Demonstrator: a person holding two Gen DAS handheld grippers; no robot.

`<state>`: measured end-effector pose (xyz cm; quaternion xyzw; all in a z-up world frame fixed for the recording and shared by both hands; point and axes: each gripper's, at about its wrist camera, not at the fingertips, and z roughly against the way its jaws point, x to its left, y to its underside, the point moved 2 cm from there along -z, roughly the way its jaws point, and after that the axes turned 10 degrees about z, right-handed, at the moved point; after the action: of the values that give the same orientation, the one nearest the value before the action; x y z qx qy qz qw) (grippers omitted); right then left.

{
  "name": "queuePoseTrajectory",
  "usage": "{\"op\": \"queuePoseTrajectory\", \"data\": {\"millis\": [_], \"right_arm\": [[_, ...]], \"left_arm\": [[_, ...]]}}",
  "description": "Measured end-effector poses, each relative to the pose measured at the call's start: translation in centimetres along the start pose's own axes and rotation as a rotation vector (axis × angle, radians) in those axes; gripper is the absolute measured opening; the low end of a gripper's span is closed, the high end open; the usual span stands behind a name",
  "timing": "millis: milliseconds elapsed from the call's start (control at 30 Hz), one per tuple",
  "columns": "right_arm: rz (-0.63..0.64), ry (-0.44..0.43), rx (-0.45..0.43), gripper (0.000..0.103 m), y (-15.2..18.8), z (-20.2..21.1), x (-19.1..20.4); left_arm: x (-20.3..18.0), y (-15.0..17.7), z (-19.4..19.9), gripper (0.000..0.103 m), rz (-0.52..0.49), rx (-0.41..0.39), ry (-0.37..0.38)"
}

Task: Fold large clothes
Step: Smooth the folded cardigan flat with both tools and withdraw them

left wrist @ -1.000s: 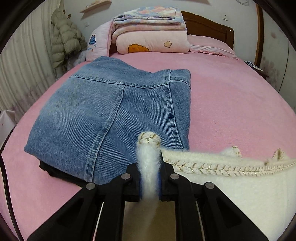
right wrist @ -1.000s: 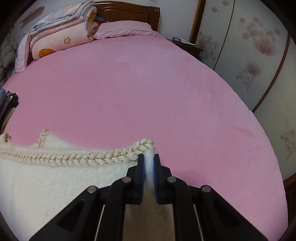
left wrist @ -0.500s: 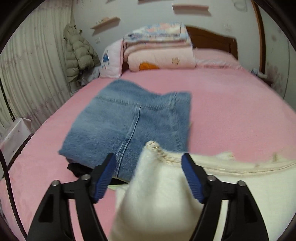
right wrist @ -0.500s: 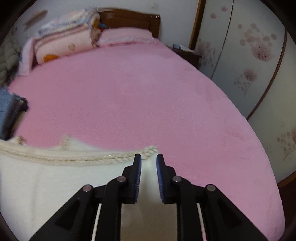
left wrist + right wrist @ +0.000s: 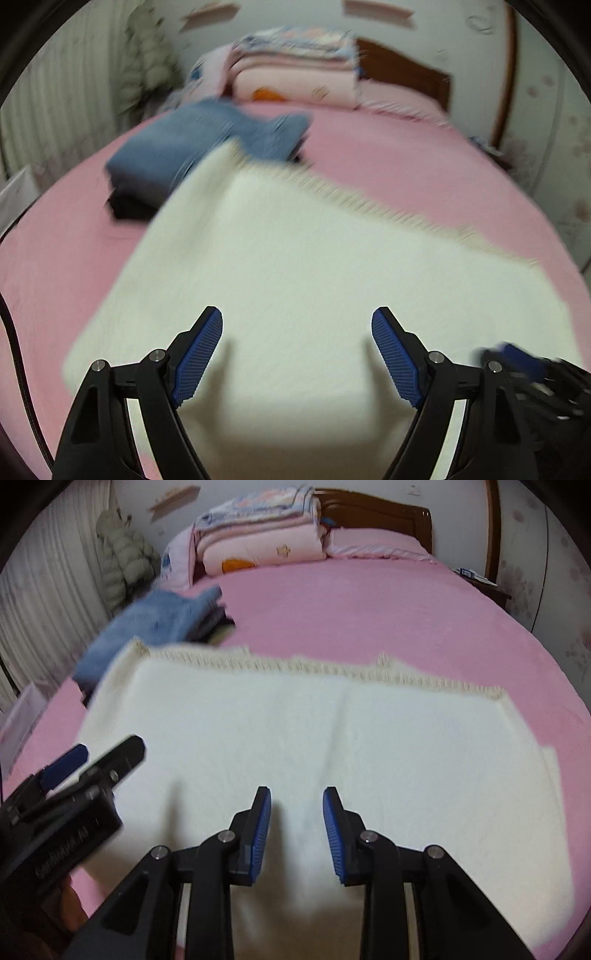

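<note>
A white fluffy garment (image 5: 314,266) (image 5: 314,731) with a braided cream trim along its far edge lies flat on the pink bed. My left gripper (image 5: 297,321) hovers over its near part, jaws wide and still opening, nothing between them. My right gripper (image 5: 297,801) is also above the garment's near part, jaws opening with a smaller gap and nothing gripped. The left gripper (image 5: 74,760) shows at the left edge of the right wrist view, and part of the right one (image 5: 524,363) at the lower right of the left wrist view.
Folded blue jeans (image 5: 199,147) (image 5: 155,620) sit on a dark garment at the far left, partly under the white garment's corner. Stacked quilts (image 5: 258,535) and a pillow (image 5: 373,542) lie by the wooden headboard. Bare pink bed (image 5: 369,609) stretches beyond the trim.
Both grippers let go of the trimmed edge and opened. Both pulled back toward the near side, so the whole garment now lies flat in view.
</note>
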<state>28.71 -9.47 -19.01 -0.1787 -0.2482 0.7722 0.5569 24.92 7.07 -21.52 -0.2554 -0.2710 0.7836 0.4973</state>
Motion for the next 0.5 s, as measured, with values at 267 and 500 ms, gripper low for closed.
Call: {"op": "queuePoseTrajectory", "data": {"millis": [267,500], "right_arm": [[0.012,0.277,-0.035,0.047,5.3,2.5,-8.7],[-0.163,0.301,-0.024,0.029,8.5,4.4,-16.5]], "left_arm": [[7.2,-0.2,-1.4,0.082,0.016,-0.04,-0.1],[11.8,-1.5,-1.7,0.082,0.069,-0.012,-0.132]]}}
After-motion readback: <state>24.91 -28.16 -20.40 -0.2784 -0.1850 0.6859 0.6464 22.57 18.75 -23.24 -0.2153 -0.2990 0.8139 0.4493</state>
